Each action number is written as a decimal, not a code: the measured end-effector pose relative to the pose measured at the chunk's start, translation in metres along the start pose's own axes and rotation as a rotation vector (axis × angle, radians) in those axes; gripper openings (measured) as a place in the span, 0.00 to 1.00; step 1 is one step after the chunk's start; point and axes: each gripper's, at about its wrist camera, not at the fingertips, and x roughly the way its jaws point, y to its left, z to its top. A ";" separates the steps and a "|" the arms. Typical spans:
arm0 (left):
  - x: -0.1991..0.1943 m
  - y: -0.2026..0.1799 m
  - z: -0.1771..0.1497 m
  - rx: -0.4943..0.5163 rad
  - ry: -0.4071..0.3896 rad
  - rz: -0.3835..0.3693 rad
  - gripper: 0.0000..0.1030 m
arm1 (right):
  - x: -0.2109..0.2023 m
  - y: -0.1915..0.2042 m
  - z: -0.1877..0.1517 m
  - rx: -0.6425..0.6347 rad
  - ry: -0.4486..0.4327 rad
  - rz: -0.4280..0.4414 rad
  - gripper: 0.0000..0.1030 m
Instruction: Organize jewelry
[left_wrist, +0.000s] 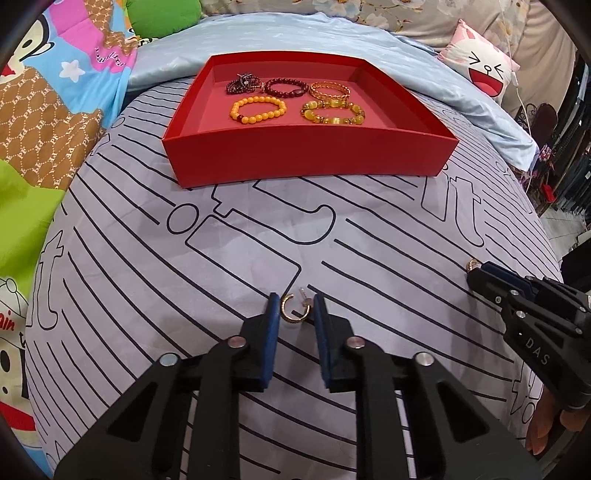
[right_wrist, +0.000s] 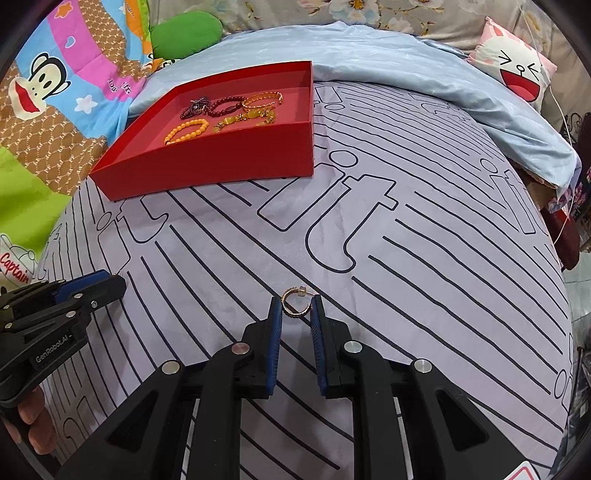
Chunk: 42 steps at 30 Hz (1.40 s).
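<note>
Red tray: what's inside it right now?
Five bead bracelets lie in the red tray: a dark multi-strand one, a maroon one, a gold one, an orange one, a yellow-green one. The near wall hides the front floor strip.

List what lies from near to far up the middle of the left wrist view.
left gripper → gold hoop earring between its fingertips → striped bedsheet → red tray → orange bead bracelet → dark red bead bracelet → light blue blanket.
</note>
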 end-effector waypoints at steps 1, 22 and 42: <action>0.000 0.000 0.000 0.001 0.000 -0.002 0.17 | 0.000 0.000 0.000 0.000 0.000 0.003 0.15; -0.032 -0.011 0.033 0.030 -0.074 -0.038 0.16 | -0.040 0.018 0.038 -0.017 -0.097 0.088 0.15; -0.016 0.001 0.141 0.034 -0.176 -0.024 0.16 | -0.018 0.046 0.145 -0.065 -0.187 0.112 0.15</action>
